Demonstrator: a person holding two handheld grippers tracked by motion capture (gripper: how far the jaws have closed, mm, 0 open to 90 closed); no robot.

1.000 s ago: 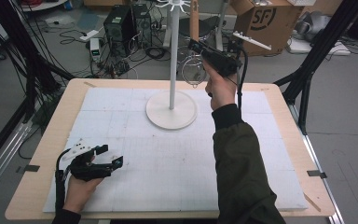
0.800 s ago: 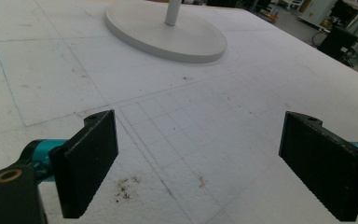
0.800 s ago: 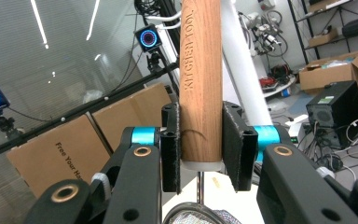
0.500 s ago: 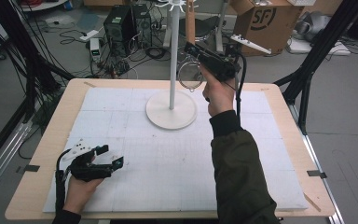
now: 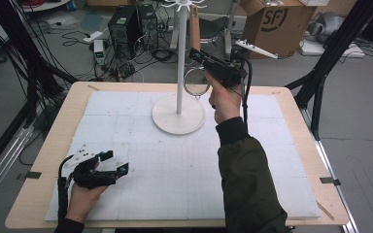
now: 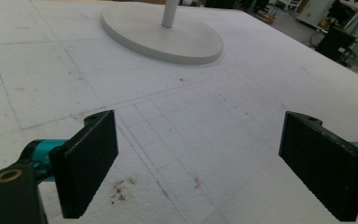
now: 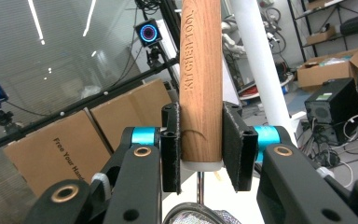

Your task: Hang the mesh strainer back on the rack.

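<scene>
strainer up at the rack, hook to find

while the left gripper (image 5: 110, 162) rests low on the bench (image 5: 291, 160) with its fingers (image 6: 89, 161) spread wide and nothing between them, the action is all up top. the right gripper (image 5: 200, 55) has its fingers (image 7: 170, 147) clamped tight on the wooden handle (image 7: 200, 79) of the strainer (image 5: 195, 82), gripping near the handle's lower end. the handle stands close to upright, long axis running up alongside the white pole (image 5: 180, 58) of the hanging rack (image 5: 178, 115), and the mesh bowl dangles below the fingers, above the rack's round base. the hooks (image 5: 184, 4) sit higher, just past the handle's top. whether the handle's tip has a loop, hard to say, it's cut off. the right hand (image 5: 223, 99) is clearly the nearer one; next looks like a lift toward a hook.
</scene>
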